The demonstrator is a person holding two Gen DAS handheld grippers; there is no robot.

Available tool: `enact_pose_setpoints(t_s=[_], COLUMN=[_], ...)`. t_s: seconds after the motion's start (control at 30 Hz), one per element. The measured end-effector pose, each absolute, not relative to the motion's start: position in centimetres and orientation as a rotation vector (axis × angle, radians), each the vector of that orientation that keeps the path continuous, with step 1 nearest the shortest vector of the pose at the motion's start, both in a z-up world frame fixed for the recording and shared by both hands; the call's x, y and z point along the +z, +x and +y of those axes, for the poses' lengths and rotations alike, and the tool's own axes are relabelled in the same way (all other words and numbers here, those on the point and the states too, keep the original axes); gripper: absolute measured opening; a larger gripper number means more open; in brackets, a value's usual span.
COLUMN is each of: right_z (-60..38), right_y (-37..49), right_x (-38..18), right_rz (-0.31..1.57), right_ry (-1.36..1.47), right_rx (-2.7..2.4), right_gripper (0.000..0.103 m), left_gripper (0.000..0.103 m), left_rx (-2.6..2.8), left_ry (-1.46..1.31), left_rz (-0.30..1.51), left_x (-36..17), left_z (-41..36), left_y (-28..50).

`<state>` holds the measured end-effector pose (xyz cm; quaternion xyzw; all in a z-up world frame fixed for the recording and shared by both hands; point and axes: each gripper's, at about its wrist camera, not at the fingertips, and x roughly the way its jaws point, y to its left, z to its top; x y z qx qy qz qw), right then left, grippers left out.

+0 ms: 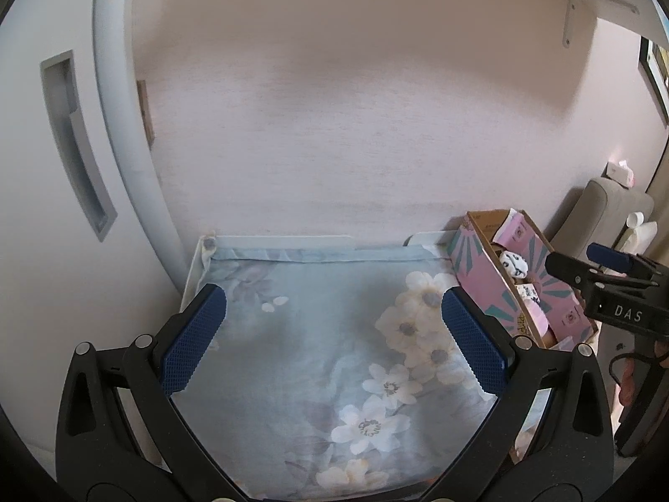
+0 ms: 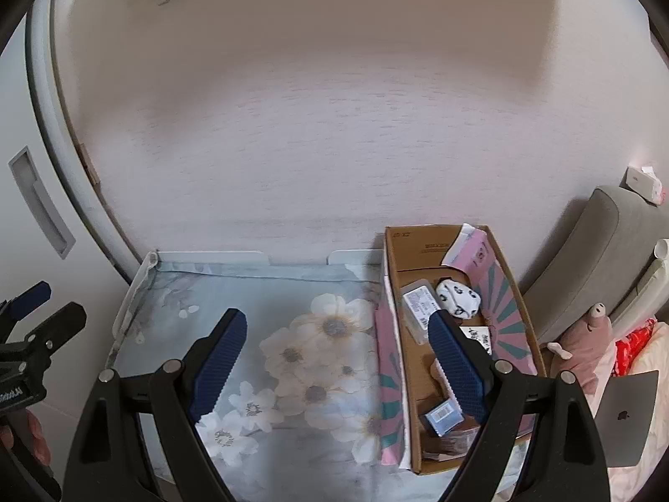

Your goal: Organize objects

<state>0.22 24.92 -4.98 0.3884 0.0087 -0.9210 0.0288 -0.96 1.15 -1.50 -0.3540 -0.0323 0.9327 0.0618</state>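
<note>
Both wrist views angled down, close; shared floral cloth [image 1: 301, 334], box [image 2: 418, 376]

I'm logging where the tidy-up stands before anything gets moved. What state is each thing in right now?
Left gripper: jaws open, empty, over the floral cloth.
Right gripper: jaws open, empty, one finger over the box.
Cardboard box: open-topped, holding several small items.
Panda-print pouch: lying in the box.
Laptop: closed.
</note>
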Motion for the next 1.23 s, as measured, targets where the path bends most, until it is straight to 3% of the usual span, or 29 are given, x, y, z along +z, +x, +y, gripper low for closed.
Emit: enact_pose_setpoints(t_s=[1.23], right_z=[24.8], right_y=[0.4], right_x=[-4.1], right_rz=[0.025], right_ry=[1.121], right_rx=[-2.815], right_gripper=[0.086], left_gripper=[0.103], left_rx=[2.928], left_ry=[-0.916], left_rz=[0.009], left_x=[0.8], left_z=[3.6], left_y=[1.5])
